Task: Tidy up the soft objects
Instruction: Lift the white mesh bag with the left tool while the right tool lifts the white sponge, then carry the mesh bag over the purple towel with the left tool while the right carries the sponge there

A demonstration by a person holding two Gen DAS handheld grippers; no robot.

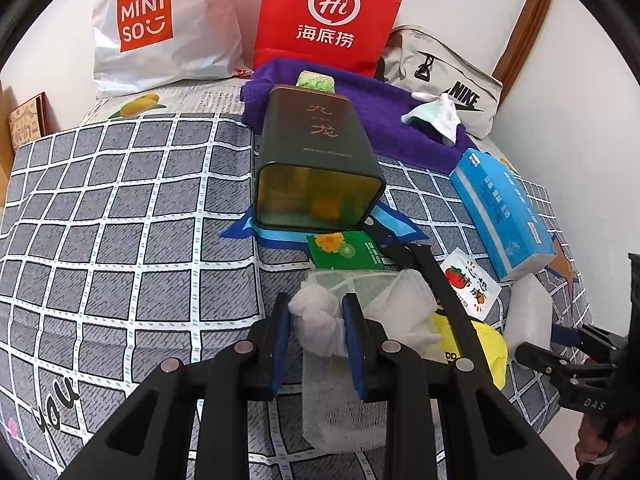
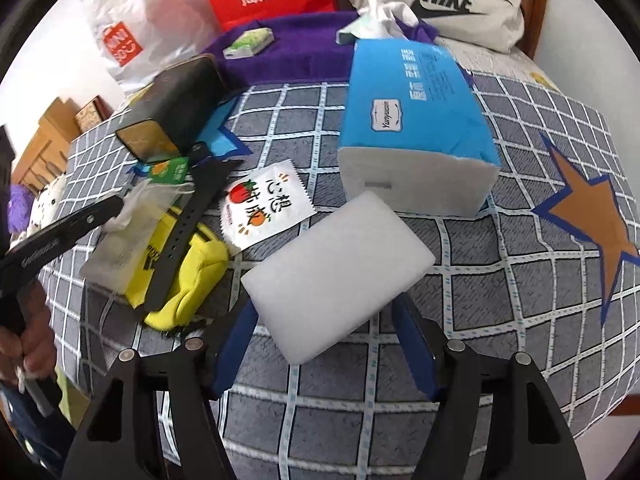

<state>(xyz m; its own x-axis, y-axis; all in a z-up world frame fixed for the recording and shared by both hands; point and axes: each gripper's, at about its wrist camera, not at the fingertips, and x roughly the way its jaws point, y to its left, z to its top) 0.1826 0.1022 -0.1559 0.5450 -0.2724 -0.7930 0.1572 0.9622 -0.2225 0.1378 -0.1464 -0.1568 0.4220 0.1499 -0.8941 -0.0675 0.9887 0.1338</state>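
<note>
Left gripper [image 1: 316, 316]: your jaws were pinched narrow on a white mesh gauze cloth [image 1: 320, 320], bunched between the blue pads, its tail hanging down toward 6 o'clock.
Right gripper [image 2: 324, 320]: your jaws stood wide on either side of the near end of a white foam block [image 2: 336, 268]; whether the pads touched it, you could not tell.
Foam block: it lay flat on the grid-patterned bedsheet [image 2: 480, 264], just at 6 o'clock of the blue tissue pack [image 2: 412, 120].
Yellow pouch [image 2: 196, 280]: at 9 o'clock of the foam block, with a black strap [image 2: 188, 224] lying across it.
Snack sachet [image 2: 264, 204]: white with red fruit, between the strap and the tissue pack.
Dark tea tin [image 1: 312, 160]: on its side, open mouth facing you, a green sachet [image 1: 344, 250] just at its 6 o'clock.
Purple towel [image 1: 376, 120]: behind the tin at 12 o'clock, a small green tissue packet [image 1: 316, 80] and a crumpled white tissue [image 1: 436, 116] resting on it.
</note>
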